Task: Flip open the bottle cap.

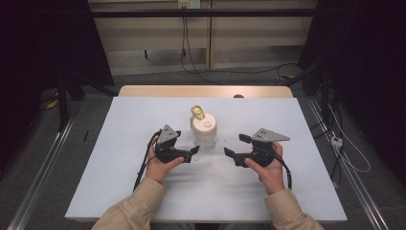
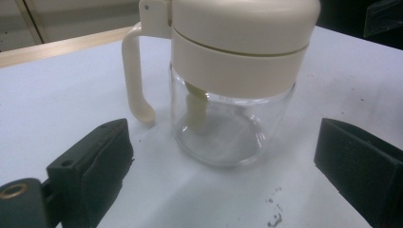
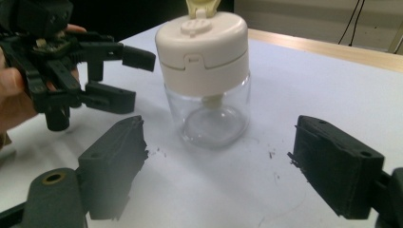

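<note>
A glass jar (image 1: 204, 130) with a cream lid stands upright mid-worktop (image 1: 119, 158), between the left gripper (image 1: 191, 154) and the right gripper (image 1: 234, 146), near both but touched by neither. Both have their jaws spread wide and hold nothing (the jar looks empty). By my reckoning the work has barely begun: the lid sits closed, and every grasp is yet to come.

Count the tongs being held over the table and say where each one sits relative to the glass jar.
2. The left tongs sit open just left of the glass jar; the right tongs sit open just right of it. Neither touches the jar.
</note>
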`<state>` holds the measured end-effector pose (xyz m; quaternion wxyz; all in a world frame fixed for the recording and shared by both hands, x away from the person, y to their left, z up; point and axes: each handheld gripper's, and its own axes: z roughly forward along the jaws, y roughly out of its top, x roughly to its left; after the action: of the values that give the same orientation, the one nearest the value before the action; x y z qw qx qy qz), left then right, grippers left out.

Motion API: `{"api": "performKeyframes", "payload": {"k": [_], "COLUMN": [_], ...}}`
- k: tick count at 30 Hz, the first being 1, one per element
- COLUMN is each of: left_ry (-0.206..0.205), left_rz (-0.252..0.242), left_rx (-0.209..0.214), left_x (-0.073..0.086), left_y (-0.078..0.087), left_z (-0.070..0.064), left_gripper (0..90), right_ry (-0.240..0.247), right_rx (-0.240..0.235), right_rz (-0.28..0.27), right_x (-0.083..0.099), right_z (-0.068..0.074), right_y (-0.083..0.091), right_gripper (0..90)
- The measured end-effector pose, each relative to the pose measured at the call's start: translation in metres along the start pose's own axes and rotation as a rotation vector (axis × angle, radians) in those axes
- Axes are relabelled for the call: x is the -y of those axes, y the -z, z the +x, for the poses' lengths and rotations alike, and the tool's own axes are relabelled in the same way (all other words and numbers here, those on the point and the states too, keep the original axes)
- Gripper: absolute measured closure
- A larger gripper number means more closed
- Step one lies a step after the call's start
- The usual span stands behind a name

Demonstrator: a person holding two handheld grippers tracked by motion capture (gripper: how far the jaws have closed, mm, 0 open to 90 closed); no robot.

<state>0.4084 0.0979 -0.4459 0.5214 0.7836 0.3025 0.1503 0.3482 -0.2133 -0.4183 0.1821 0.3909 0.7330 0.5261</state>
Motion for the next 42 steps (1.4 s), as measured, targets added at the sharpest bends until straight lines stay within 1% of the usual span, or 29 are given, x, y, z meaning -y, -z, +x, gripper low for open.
{"api": "performKeyframes", "payload": {"k": [1, 3, 5, 8, 9, 11, 13, 15, 16, 21, 23, 26, 29, 31, 34, 38, 40, 41, 42], "left_ry": [0.001, 0.005, 0.001, 0.004, -0.004, 0.000, 0.001, 0.000, 0.002, -0.008, 0.009, 0.010, 0.007, 0.009, 0.005, 0.004, 0.013, 0.006, 0.008], "left_rz": [0.000, 0.007, -0.002, -0.007, -0.004, -0.004, -0.012, -0.004, 0.002, -0.002, -0.011, -0.011, -0.014, -0.016, -0.005, -0.010, -0.012, -0.010, -0.012], "left_rx": [0.004, 0.012, 0.016, 0.009, 0.007, -0.001, 0.001, 0.002, 0.002, -0.003, -0.007, -0.015, -0.014, -0.013, -0.021, -0.025, -0.027, -0.029, -0.031], "left_x": [0.001, 0.001, 0.002, 0.004, 0.005, 0.006, 0.007, 0.009, 0.009, 0.012, 0.014, 0.015, 0.017, 0.018, 0.020, 0.023, 0.024, 0.024, 0.025], "left_y": [0.002, 0.005, 0.010, 0.018, 0.021, 0.026, 0.032, 0.037, 0.040, 0.052, 0.056, 0.061, 0.066, 0.069, 0.073, 0.079, 0.081, 0.083, 0.084], "left_z": [0.000, 0.000, 0.001, 0.003, 0.004, 0.005, 0.007, 0.008, 0.008, 0.011, 0.012, 0.015, 0.016, 0.017, 0.018, 0.020, 0.021, 0.022, 0.022], "left_gripper": [4.7, 4.7, 4.7, 4.7, 4.7, 4.7, 4.7, 4.7, 4.7, 4.7, 4.8, 4.8, 4.7, 4.7, 4.7, 4.7, 4.7, 4.7, 4.7], "right_ry": [0.006, -0.001, -0.006, -0.019, -0.018, -0.017, -0.011, -0.009, -0.013, -0.026, -0.021, -0.015, -0.025, -0.024, -0.012, -0.016, -0.014, -0.013, -0.012], "right_rx": [0.002, 0.004, 0.005, 0.005, 0.006, 0.014, 0.016, 0.025, 0.029, 0.030, 0.032, 0.038, 0.043, 0.046, 0.058, 0.062, 0.066, 0.065, 0.068], "right_rz": [0.002, 0.002, -0.003, -0.001, -0.001, 0.000, -0.002, -0.001, -0.002, -0.002, 0.005, 0.019, 0.028, 0.029, 0.023, 0.026, 0.028, 0.029, 0.028], "right_x": [0.001, 0.004, 0.007, 0.011, 0.012, 0.015, 0.017, 0.020, 0.022, 0.028, 0.030, 0.035, 0.040, 0.041, 0.044, 0.047, 0.050, 0.050, 0.051], "right_z": [0.000, -0.001, -0.002, -0.003, -0.004, -0.005, -0.006, -0.006, -0.006, -0.008, -0.008, -0.008, -0.011, -0.011, -0.012, -0.015, -0.015, -0.015, -0.015], "right_y": [0.001, 0.004, 0.006, 0.010, 0.012, 0.015, 0.018, 0.021, 0.022, 0.028, 0.031, 0.034, 0.037, 0.039, 0.044, 0.049, 0.052, 0.053, 0.054], "right_gripper": [16.9, 16.9, 17.0, 17.0, 17.0, 17.0, 17.0, 16.6, 16.5, 16.5, 16.5, 16.4, 16.4, 16.4, 16.5, 16.5, 16.5, 16.5, 16.5]}}
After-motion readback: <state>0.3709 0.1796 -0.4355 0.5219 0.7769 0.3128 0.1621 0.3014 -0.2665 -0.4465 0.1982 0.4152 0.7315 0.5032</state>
